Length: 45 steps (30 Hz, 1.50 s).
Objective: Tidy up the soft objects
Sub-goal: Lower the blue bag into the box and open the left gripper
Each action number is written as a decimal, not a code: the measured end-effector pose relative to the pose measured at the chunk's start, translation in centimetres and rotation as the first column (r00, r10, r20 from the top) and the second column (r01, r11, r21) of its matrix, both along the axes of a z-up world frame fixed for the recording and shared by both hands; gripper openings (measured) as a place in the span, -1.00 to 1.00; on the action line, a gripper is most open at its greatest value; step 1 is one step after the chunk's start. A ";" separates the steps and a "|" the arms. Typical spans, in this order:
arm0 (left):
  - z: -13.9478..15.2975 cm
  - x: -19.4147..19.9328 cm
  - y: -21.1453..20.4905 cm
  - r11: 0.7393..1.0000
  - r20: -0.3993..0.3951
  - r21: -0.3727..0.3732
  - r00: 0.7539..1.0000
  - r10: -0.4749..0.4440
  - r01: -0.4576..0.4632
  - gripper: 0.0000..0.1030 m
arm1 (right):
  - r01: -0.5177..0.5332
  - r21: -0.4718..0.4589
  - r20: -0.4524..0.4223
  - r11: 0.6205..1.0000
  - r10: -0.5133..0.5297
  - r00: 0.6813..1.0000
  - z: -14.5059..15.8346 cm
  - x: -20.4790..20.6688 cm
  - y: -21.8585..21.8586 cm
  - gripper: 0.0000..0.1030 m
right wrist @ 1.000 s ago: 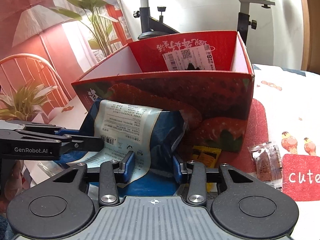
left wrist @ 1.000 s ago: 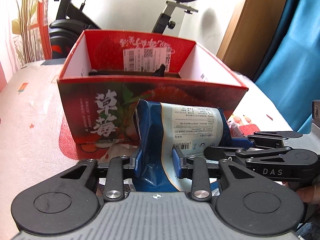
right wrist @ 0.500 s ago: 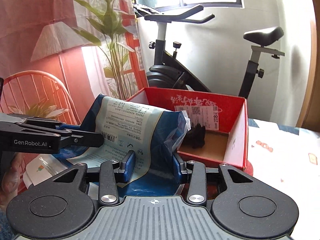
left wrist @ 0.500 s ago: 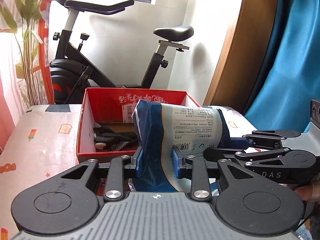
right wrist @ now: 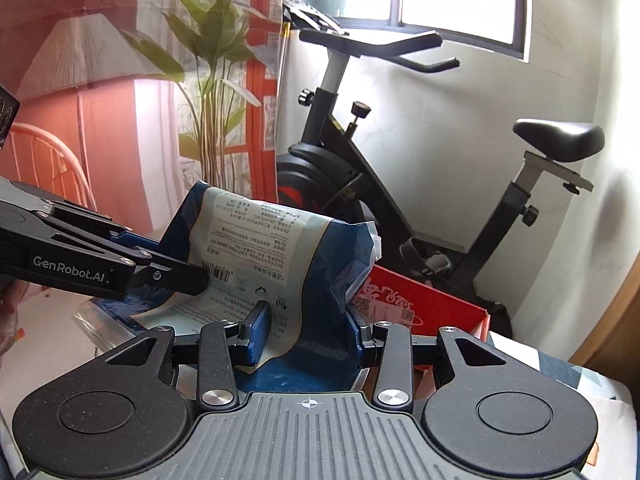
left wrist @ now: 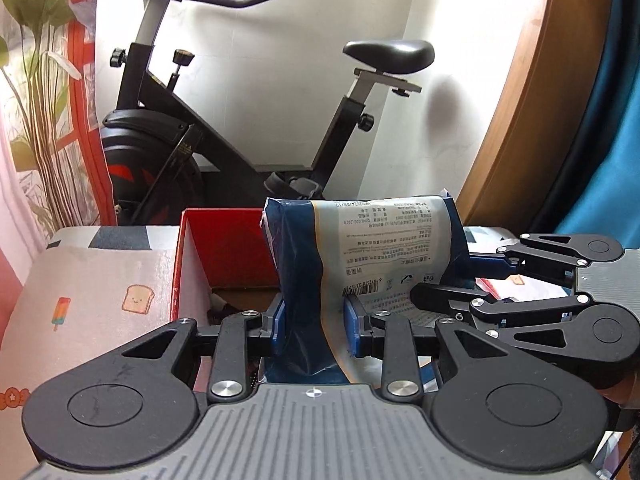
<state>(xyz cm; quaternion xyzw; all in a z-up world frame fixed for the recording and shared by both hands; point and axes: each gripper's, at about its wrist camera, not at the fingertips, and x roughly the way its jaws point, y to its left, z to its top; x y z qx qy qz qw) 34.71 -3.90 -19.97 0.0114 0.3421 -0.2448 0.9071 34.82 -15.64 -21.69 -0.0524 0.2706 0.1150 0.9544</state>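
A soft blue and white printed bag (left wrist: 360, 256) is held up in the air between both grippers. My left gripper (left wrist: 316, 320) is shut on its left end. My right gripper (right wrist: 308, 328) is shut on its other end; the bag also shows in the right wrist view (right wrist: 272, 264). The open red strawberry box (left wrist: 224, 248) stands below and behind the bag, with dark items on its floor. The right gripper's body shows in the left wrist view (left wrist: 540, 312). The left gripper's body shows in the right wrist view (right wrist: 80, 260).
A black exercise bike (left wrist: 192, 152) stands behind the table against the white wall. A plant (right wrist: 208, 92) and red curtain are at the left. The table has a patterned cloth (left wrist: 92, 300). A wooden panel (left wrist: 520, 120) and teal curtain are at the right.
Both grippers have lifted the bag from table level in front of the box to well above the box's rim. The box now looks lower and farther down in both views.
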 end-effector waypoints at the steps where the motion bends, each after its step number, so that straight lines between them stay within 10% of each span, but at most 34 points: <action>1: -0.6 0.3 -0.1 1.000 -0.010 0.006 1.000 0.001 -0.001 -0.39 | 0.003 -0.006 -0.019 1.000 -0.003 1.000 -0.6 0.7 0.0 -0.29; 22: -2.3 -0.5 0.0 0.997 0.004 0.073 0.999 0.032 -0.032 -0.19 | 0.132 0.009 -0.118 0.991 -0.130 0.984 -6.2 0.9 -1.3 -0.25; 38: 0.2 -9.1 3.8 0.997 0.118 0.048 0.991 0.057 -0.063 0.85 | 0.222 0.212 -0.026 0.952 -0.221 0.975 -3.1 -7.3 -3.4 0.82; 45: -0.9 -11.4 4.6 0.996 0.096 0.057 0.994 0.060 -0.066 0.95 | 0.280 0.274 -0.030 0.920 -0.283 0.959 -4.0 -11.1 -3.6 0.99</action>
